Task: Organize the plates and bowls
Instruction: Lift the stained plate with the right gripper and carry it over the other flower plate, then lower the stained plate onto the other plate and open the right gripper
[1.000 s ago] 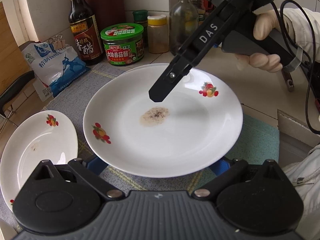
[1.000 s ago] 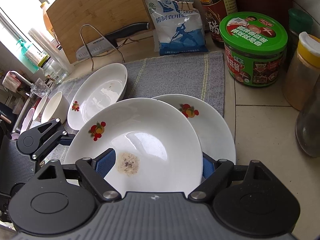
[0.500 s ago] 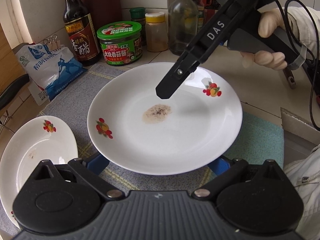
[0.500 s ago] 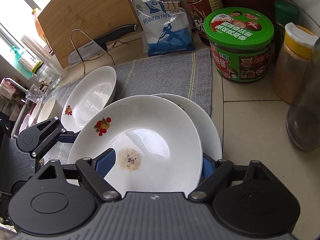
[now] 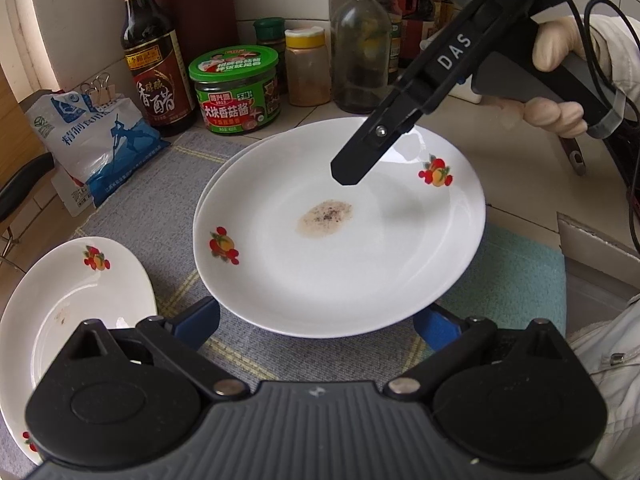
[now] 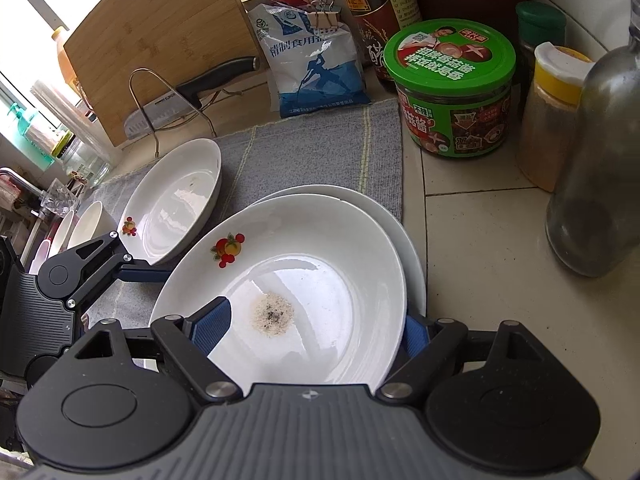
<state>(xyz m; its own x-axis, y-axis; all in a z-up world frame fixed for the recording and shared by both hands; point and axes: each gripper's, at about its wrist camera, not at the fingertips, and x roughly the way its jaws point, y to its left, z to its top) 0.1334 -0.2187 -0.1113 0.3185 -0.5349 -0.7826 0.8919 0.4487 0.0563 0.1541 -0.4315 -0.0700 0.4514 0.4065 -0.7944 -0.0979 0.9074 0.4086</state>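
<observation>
Holding a soiled white plate (image 6: 320, 264) by its rim in my right gripper (image 6: 316, 330), one blue finger (image 6: 212, 322) inside, one outside, above a second plate (image 6: 408, 236) on the grey mat (image 6: 312, 148); my left gripper (image 5: 316, 322) open beneath it; a third plate (image 5: 76, 292) left; green-lidded jar (image 5: 236, 88) behind

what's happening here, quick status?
A person with a gripper in each hand is stacking dishes. The right gripper holds the stained plate by its rim, one finger over it, right above a second plate on the grey mat. The left gripper sits open at the plate's near edge. A third plate waits alongside.
</observation>
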